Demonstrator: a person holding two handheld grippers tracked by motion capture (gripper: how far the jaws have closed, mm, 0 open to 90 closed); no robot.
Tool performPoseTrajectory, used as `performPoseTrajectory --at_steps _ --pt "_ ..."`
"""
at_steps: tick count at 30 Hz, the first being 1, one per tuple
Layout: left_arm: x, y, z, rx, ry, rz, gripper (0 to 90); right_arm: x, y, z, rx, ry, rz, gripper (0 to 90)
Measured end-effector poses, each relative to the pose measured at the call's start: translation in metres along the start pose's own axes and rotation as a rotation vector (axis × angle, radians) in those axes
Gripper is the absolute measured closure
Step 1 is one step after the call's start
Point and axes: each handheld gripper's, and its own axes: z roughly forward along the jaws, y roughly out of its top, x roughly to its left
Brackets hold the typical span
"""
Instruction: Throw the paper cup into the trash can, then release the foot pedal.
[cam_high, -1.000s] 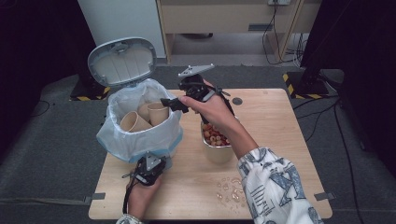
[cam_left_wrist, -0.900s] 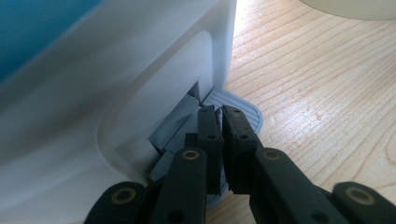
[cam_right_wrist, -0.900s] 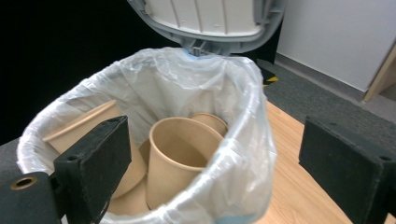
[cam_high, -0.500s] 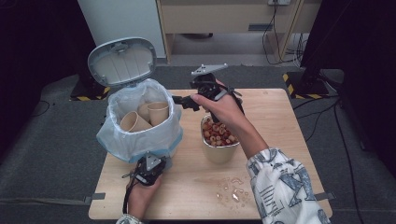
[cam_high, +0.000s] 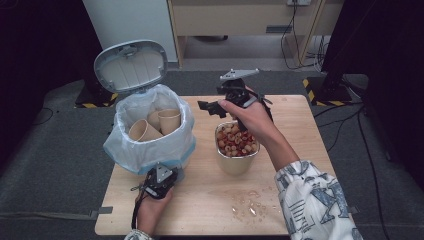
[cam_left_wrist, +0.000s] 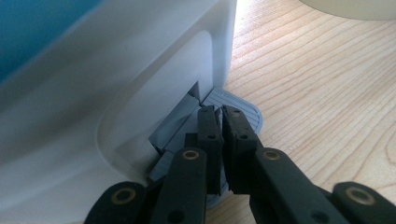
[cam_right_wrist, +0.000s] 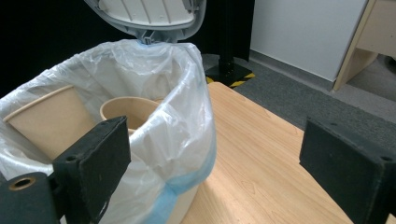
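Note:
A white pedal bin (cam_high: 150, 150) lined with a clear bag stands at the table's left, its grey lid (cam_high: 131, 65) raised. Paper cups (cam_high: 170, 120) lie inside it. My left gripper (cam_high: 160, 176) is at the bin's foot. In the left gripper view it is shut (cam_left_wrist: 218, 112), its tips resting on the grey pedal (cam_left_wrist: 243, 112). My right gripper (cam_high: 207, 107) hovers just right of the bin's rim, above a beige tub (cam_high: 235, 162) of reddish nuts. In the right gripper view it is wide open (cam_right_wrist: 217, 154) with nothing between its jaws, facing the bag (cam_right_wrist: 182, 116) and cups (cam_right_wrist: 128, 109).
Crumbs (cam_high: 247, 205) are scattered on the wooden table (cam_high: 300, 130) in front of the tub. Grey carpet surrounds the table, and a cabinet (cam_high: 240, 20) with cables stands behind it. The table's right half is bare wood.
My right gripper has drawn back from over the bin's opening to the right, uncovering the tub of nuts. The left gripper has stayed on the pedal.

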Motion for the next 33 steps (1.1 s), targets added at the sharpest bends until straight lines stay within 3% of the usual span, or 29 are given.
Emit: performPoseTrajectory --at_steps 3,6,12,18,26,33 --pt "0.001 0.0 -0.001 0.004 0.008 -0.008 83.6 -0.005 -0.003 -0.005 0.0 -0.011 0.001 9.2" --pt "0.002 0.0 -0.004 0.005 0.004 -0.037 72.4 -0.012 -0.007 -0.013 -0.005 -0.022 0.008 9.0" --pt "-0.015 0.002 -0.029 -0.06 -0.024 -0.016 61.5 -0.033 -0.022 -0.035 -0.009 -0.072 0.033 9.0" --pt "-0.029 0.004 -0.031 -0.077 -0.034 -0.004 52.3 -0.049 -0.037 -0.057 -0.017 -0.136 0.046 7.3" --pt "-0.026 0.004 -0.03 -0.063 -0.039 -0.02 42.0 -0.067 -0.065 -0.084 -0.027 -0.254 0.073 6.6" --pt "-0.025 0.004 -0.03 -0.058 -0.05 -0.024 37.1 -0.077 -0.094 -0.097 -0.023 -0.323 0.105 6.3"
